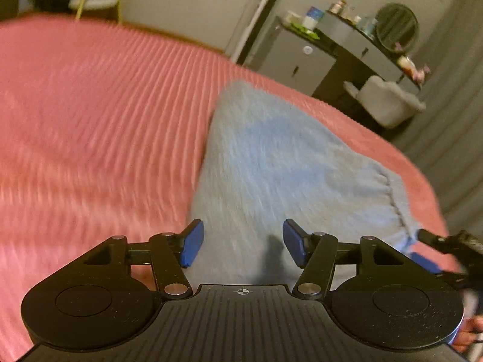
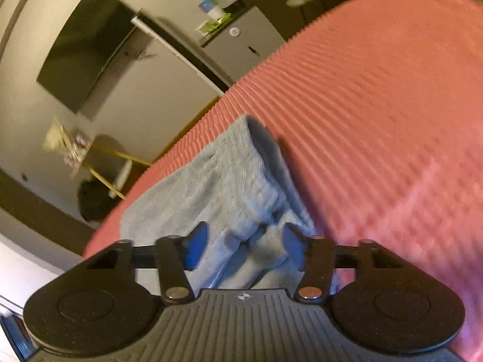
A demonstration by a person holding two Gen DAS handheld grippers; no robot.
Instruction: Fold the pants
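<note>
Left wrist view: left gripper (image 1: 243,242) half open, nothing between its pads, hovering over light blue pants (image 1: 289,166) folded on pink ribbed bedspread (image 1: 90,114), centre-right of frame. Right gripper (image 1: 434,253) shows only here, lower right edge. Right wrist view: right gripper (image 2: 244,246) parted, bunched pants (image 2: 217,187) between pads; grip unclear. Wall TV (image 2: 84,51) upper left.

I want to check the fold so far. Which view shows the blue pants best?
The left wrist view: the pants lie nearly whole on the pink bedspread. The right wrist view shows their bunched folds close up, partly hidden behind the jaws.
</note>
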